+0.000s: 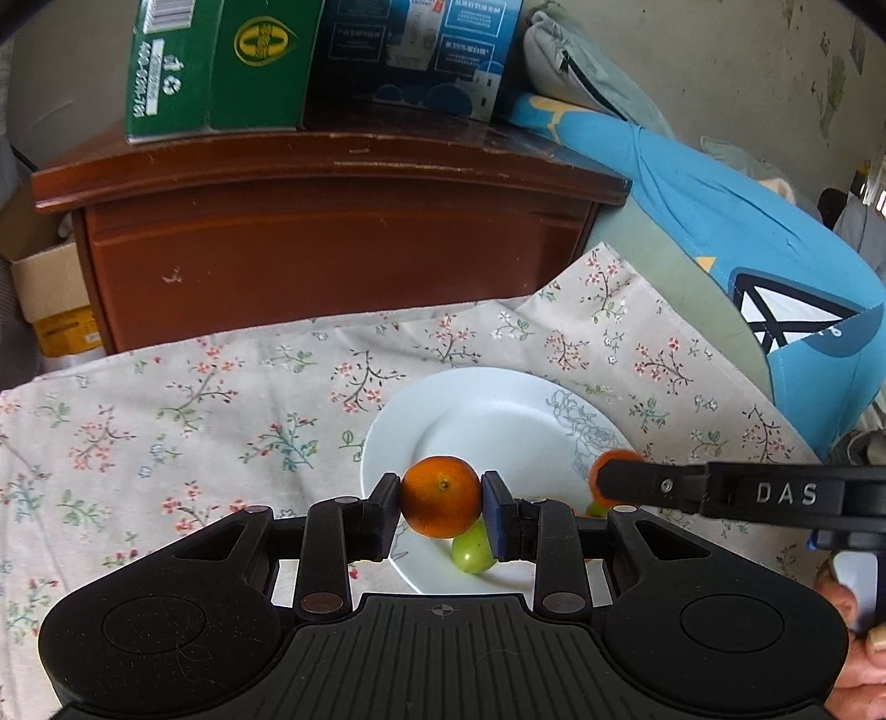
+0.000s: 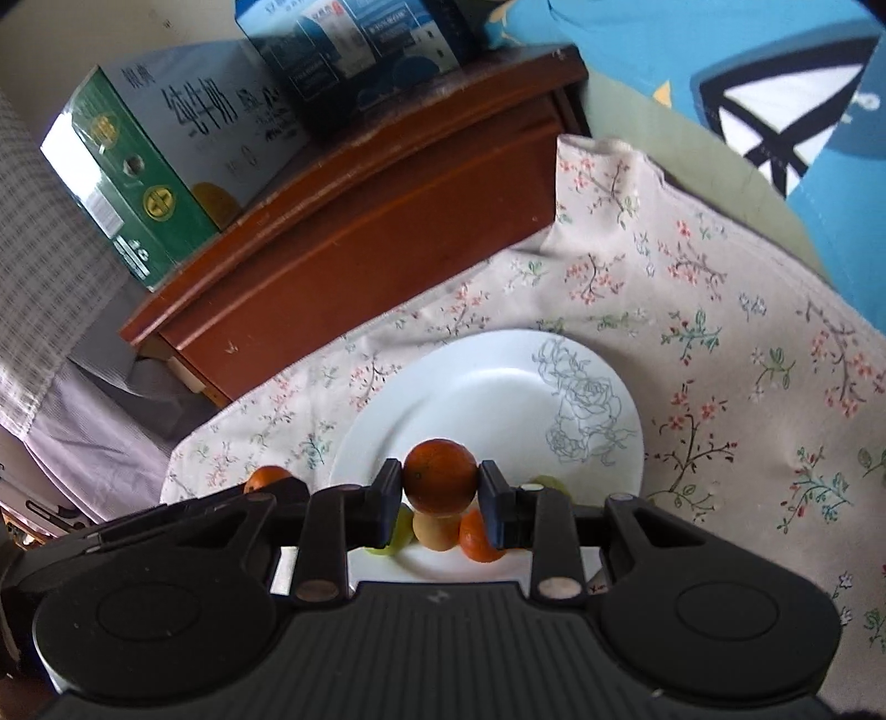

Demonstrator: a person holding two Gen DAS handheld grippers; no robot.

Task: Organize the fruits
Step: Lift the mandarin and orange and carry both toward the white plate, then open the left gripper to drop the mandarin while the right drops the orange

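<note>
Between the two black fingers of the left gripper (image 1: 441, 509) a small round orange mandarin (image 1: 441, 497) was clamped, both pads pressed against its sides, above the near part of a round white ceramic plate with a grey line-drawn rose (image 1: 498, 410). Just below that fruit one pale green grape (image 1: 472, 548) was seen lying on the plate.

The right gripper (image 2: 440, 501) was likewise closed on a second small orange mandarin (image 2: 440, 483), held over the near edge of the same white plate (image 2: 487, 387). Beneath it, three fruits were counted on the plate: a green grape (image 2: 400, 533), a yellow-orange round fruit (image 2: 437, 531) and a smaller orange mandarin (image 2: 477, 536), packed close together. A further green piece (image 2: 548, 483) showed at the plate's rim, too hidden to be identified.

In the left wrist view the right gripper (image 1: 603, 481) was seen from the side with its orange fruit (image 1: 609, 462) partly covered.

The plate had been set on a beige floral-print cloth (image 1: 194, 410). Behind the cloth stood a reddish-brown wooden cabinet (image 1: 332, 249), and on it two cartons were counted: a green-and-white milk carton (image 1: 221, 66) and a dark blue carton (image 1: 415, 50). To the right lay blue fabric with a dark emblem (image 1: 775, 249).
</note>
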